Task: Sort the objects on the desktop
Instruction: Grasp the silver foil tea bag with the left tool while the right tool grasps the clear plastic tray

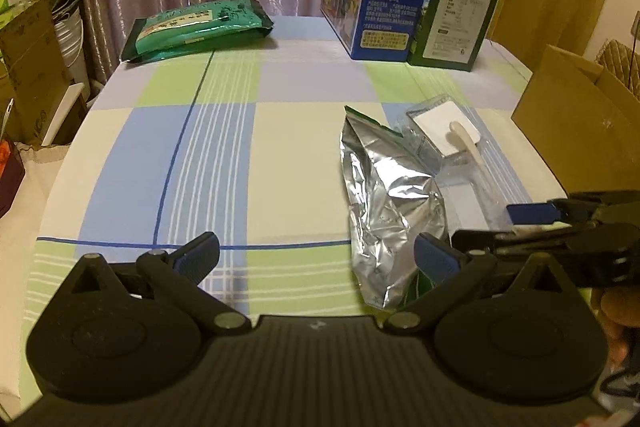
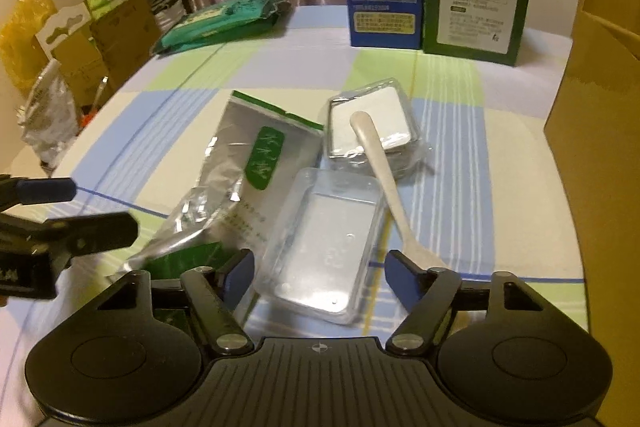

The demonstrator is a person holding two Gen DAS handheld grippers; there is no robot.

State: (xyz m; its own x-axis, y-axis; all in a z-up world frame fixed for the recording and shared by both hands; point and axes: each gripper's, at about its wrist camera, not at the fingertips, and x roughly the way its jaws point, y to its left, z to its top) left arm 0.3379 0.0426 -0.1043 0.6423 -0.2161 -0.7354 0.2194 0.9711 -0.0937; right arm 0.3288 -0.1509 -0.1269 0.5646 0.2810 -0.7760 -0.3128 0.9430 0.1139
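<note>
Your right wrist view shows a clear plastic tray (image 2: 324, 247) lying between your right tongs (image 2: 320, 273), whose jaws stand part open, pads off it; the left view hides that tray. Your left tongs (image 1: 316, 259) gape wide over the desk (image 1: 160, 155), empty, the foil bag (image 1: 384, 203) beside their right pad.
</note>
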